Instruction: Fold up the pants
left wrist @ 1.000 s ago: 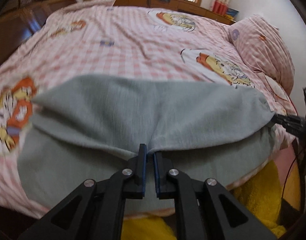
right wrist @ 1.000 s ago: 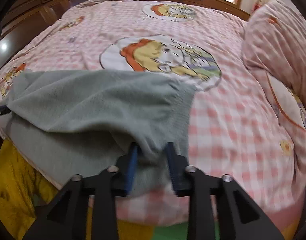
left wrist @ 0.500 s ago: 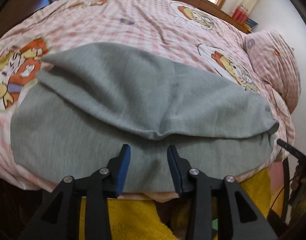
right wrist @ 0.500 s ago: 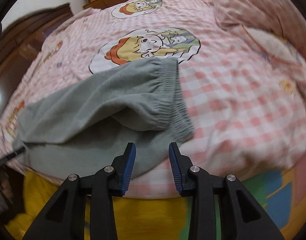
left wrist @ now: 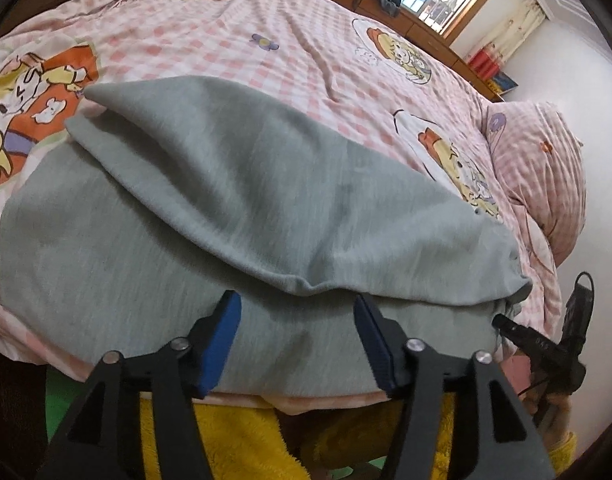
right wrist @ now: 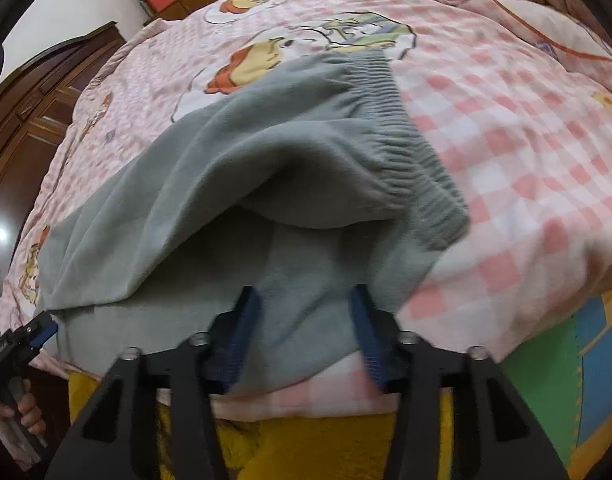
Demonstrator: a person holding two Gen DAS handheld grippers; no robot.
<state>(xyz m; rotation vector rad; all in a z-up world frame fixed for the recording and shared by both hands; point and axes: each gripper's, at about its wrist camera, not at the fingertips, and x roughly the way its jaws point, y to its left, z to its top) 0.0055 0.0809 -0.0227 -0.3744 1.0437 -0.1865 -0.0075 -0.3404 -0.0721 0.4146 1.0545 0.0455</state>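
Grey pants lie across the near edge of the bed, one leg folded loosely over the other. The ribbed waistband shows at the right end in the right wrist view. My left gripper is open and empty, just short of the upper layer's folded edge near the middle of the pants. My right gripper is open and empty over the lower layer near the waist end. The right gripper's tip also shows at the far right of the left wrist view.
The bed has a pink checked quilt with cartoon prints. A matching pillow lies at the right. A yellow fleece garment is below the bed edge. A dark wooden wardrobe stands at the left.
Both grippers let go of the upper layer and opened. The grey fabric dropped onto the lower leg, and both grippers drew back toward the bed's near edge.
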